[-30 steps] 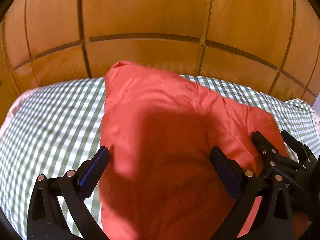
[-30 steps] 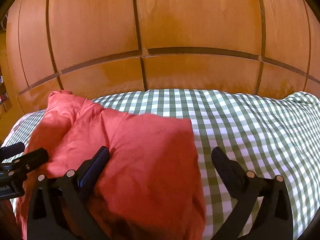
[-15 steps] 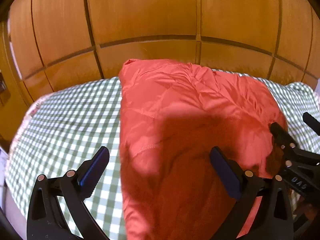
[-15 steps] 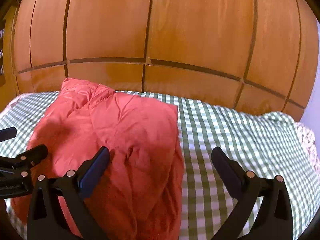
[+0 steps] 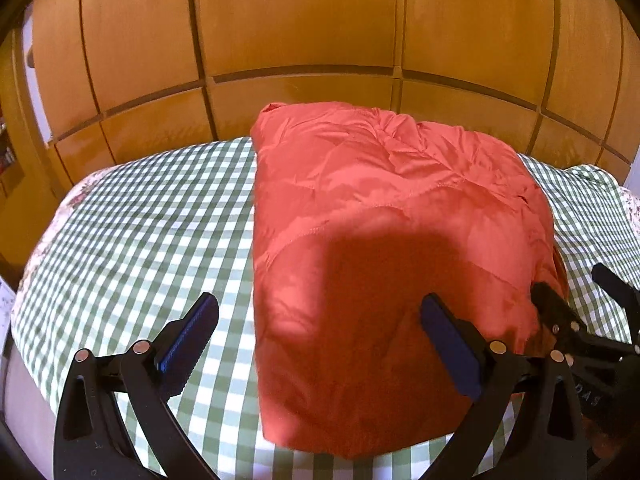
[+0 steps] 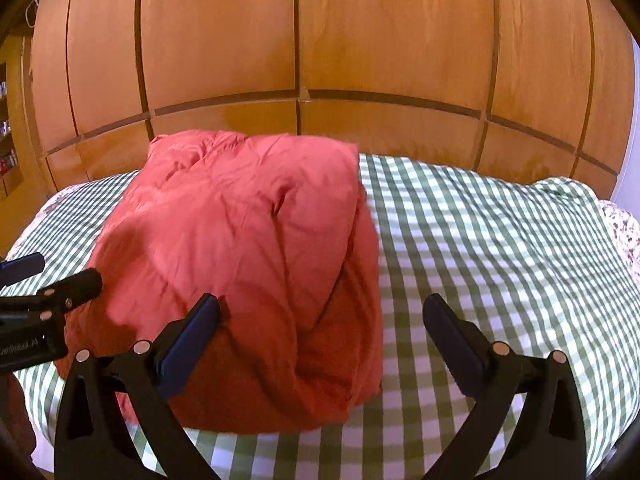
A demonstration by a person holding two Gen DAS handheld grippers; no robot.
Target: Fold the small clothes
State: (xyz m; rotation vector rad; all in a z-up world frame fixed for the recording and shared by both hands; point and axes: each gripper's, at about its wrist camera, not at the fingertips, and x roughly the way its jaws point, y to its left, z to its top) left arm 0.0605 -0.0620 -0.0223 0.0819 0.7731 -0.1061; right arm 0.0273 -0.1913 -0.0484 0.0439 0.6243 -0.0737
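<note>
A red-orange garment (image 5: 380,240) lies folded into a thick rectangle on the green-and-white checked cloth (image 5: 140,232). In the right wrist view the same garment (image 6: 248,264) bulges, with a rumpled fold on its right side. My left gripper (image 5: 320,344) hovers open over the garment's near edge, nothing between its fingers. My right gripper (image 6: 320,344) is open too, above the garment's near right corner and the cloth. Each gripper shows at the edge of the other's view: the right gripper (image 5: 592,312) beside the garment's right edge, the left gripper (image 6: 40,280) by its left edge.
The checked cloth (image 6: 480,240) covers a soft surface that ends at a wall of wooden panels (image 5: 320,40) just behind the garment. A floral fabric edge (image 6: 624,232) shows at the far right. Bare cloth lies left and right of the garment.
Both grippers have pulled back and up from the garment, so more of the cloth and wall shows. The garment lies still, and both grippers stayed open.
</note>
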